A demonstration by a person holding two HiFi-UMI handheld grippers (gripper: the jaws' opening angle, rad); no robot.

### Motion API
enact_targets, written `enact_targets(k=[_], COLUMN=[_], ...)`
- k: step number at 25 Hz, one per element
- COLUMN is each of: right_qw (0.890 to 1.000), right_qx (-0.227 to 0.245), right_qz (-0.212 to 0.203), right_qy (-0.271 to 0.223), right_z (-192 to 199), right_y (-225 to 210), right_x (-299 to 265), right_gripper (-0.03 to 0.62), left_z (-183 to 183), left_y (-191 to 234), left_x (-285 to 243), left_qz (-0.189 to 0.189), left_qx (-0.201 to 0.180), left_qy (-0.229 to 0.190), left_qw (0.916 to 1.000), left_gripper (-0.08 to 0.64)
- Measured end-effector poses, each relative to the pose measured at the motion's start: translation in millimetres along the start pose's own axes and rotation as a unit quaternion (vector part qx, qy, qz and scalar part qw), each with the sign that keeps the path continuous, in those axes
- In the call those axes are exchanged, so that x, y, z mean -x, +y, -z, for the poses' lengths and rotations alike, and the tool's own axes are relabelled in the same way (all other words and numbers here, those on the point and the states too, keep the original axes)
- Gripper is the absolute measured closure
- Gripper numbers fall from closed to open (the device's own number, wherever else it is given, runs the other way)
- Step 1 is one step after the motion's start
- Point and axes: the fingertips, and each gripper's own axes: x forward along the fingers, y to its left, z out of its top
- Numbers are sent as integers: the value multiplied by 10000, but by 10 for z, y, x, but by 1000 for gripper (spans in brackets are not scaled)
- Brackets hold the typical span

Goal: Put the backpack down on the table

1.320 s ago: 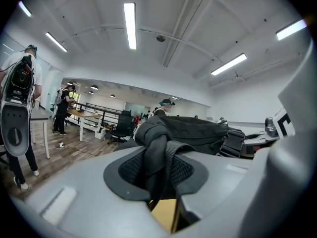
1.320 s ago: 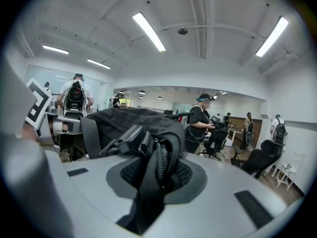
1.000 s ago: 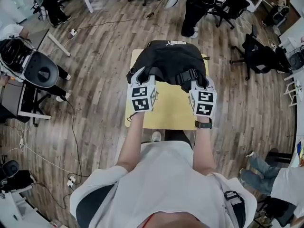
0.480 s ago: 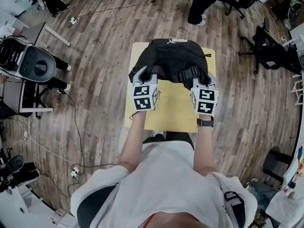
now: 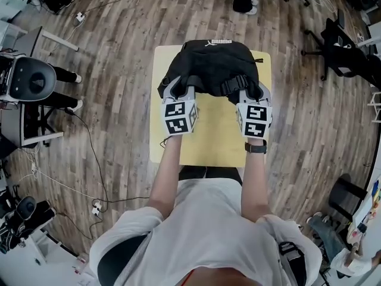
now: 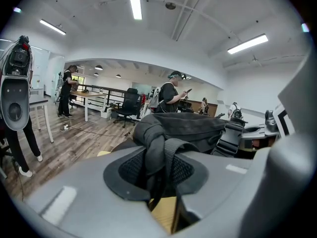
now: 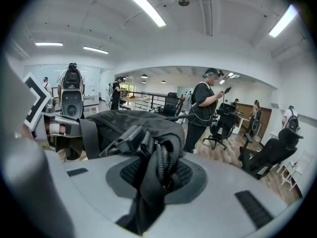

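A black backpack (image 5: 212, 67) lies over the far half of a small yellow table (image 5: 215, 137). My left gripper (image 5: 176, 90) is shut on the bag's near left strap (image 6: 161, 157). On the near right side my right gripper (image 5: 251, 92) is shut on a bunch of strap and zippered fabric (image 7: 156, 167). Both pairs of jaws pinch the black webbing between their dark pads. The backpack (image 6: 190, 128) bulges up beyond the left jaws, and the same backpack (image 7: 116, 128) fills the middle of the right gripper view. Whether the bag's base rests on the tabletop I cannot tell.
Wood floor surrounds the table. A black-and-white device (image 5: 33, 79) on a stand is at the left, with cables (image 5: 89, 154) on the floor. Office chairs (image 5: 345, 46) stand at the right. A person (image 7: 205, 110) stands beyond the table.
Both grippers and the backpack have moved forward and down toward the table. The bag now sits lower over the far half of the tabletop. The grips are unchanged.
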Motion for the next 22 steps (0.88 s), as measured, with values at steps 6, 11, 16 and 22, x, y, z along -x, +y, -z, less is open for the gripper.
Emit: enact_targets(k=[6,11,16,22], right_qw=[9999,9995,9992,9988], right_qx=[82,150,149,176], right_qz=[-67,-184,-249,-331], right_qy=[119,232,283,325], right_z=[167,345,517,688], right_y=[-162,-233,-272,-272], right_x=[-333,-590,-768,-1007], right_gripper=[514,514,514,514], left_z=[145,327,499,676], left_y=[-2,28,42,145], left_x=[-344,-581,-746,-951], left_qz=[-46,-87,-139,-203], left_qx=[39,69,109,134], left_qy=[142,294,398,477], left_qw=[9999,9995,9991,9986], left_gripper=[483,483,483,483])
